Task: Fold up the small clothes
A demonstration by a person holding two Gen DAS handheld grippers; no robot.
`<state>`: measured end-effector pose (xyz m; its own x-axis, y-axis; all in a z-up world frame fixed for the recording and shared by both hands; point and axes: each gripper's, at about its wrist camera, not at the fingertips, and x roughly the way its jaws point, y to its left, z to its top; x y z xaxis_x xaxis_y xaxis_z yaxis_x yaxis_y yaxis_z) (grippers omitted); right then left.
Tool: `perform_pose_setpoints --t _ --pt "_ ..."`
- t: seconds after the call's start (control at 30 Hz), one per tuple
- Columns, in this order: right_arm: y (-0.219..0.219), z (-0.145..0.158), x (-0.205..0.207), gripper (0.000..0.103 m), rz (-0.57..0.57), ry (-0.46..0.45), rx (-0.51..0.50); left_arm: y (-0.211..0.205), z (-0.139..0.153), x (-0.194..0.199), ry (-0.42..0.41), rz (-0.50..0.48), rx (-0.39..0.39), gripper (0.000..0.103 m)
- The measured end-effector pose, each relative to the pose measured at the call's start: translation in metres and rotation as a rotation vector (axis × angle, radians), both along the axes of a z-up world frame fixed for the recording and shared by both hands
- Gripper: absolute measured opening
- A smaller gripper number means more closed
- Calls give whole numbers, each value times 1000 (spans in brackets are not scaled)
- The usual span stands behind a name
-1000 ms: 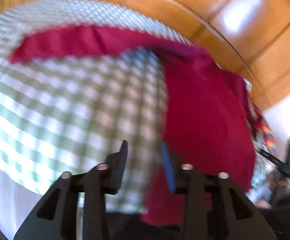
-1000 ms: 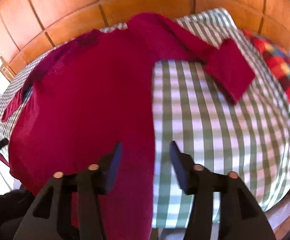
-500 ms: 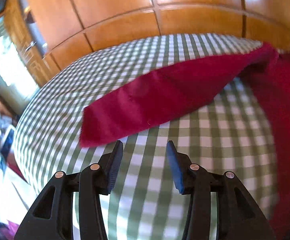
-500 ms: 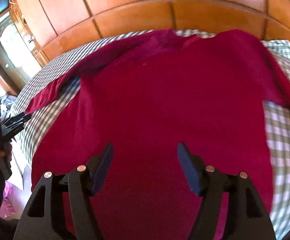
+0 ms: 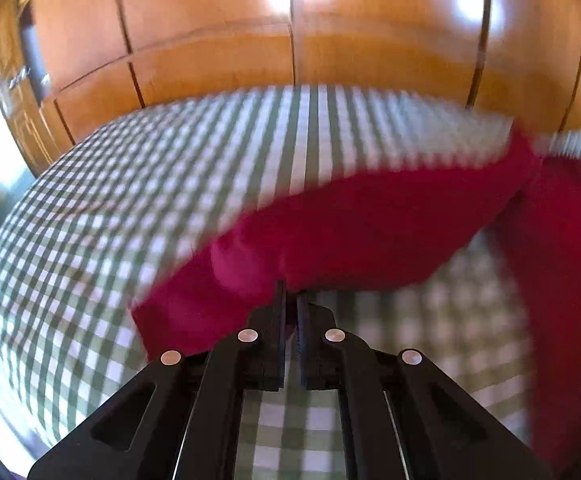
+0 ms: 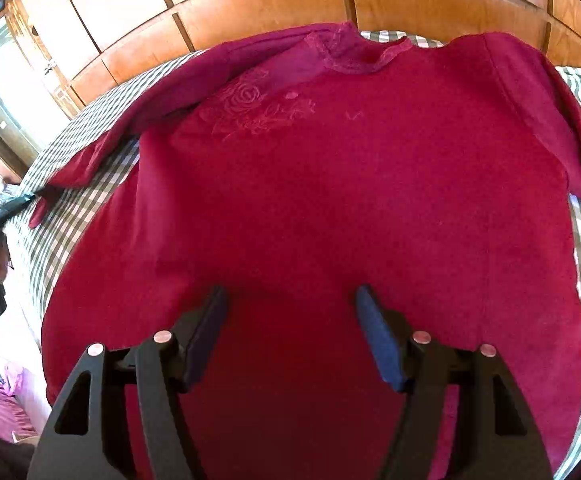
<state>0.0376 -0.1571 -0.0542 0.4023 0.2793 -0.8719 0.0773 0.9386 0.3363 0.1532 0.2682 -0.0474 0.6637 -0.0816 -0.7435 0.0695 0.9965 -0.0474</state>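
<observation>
A dark red sweater [image 6: 330, 200] lies face up, spread flat on a green-and-white checked bedcover [image 6: 74, 216], its neckline at the far side of the bed, toward a wall of glossy orange-brown wooden panels [image 6: 258, 12]. Tone-on-tone rose embroidery [image 6: 250, 108] sits on the sweater's chest, just below and left of the neckline. The right gripper [image 6: 290, 308] hovers over the sweater's lower middle with its two fingers spread wide — nothing is between them. The sweater's left sleeve [image 5: 350, 232] stretches out sideways across the bedcover, away from the body of the garment. The left gripper [image 5: 289, 300] is at the end of that sleeve, its fingers pressed nearly together and pinching the red fabric near the cuff. That view is blurred, so finer detail of the grip cannot be made out.
</observation>
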Motion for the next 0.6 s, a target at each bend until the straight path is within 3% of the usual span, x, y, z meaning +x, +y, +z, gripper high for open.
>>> perform_pose_setpoints --t 0.13,0.2,0.37,0.5,0.57,0.6 --pt "-8 -2 5 66 -13 6 0 44 58 16 -60 96 -223 3" --pt "-10 -4 6 66 -16 4 3 56 72 35 -43 152 -264 3" --pt "-11 -5 9 66 -10 -1 -7 82 82 108 49 269 -231 3" --pt "-11 -6 11 66 -8 3 -11 82 63 169 111 360 -191 3" --pt "-10 -6 13 67 -8 6 -14 74 49 191 120 354 -153 3" --pt "-10 -6 14 67 -6 8 -17 69 36 202 162 371 -126 3"
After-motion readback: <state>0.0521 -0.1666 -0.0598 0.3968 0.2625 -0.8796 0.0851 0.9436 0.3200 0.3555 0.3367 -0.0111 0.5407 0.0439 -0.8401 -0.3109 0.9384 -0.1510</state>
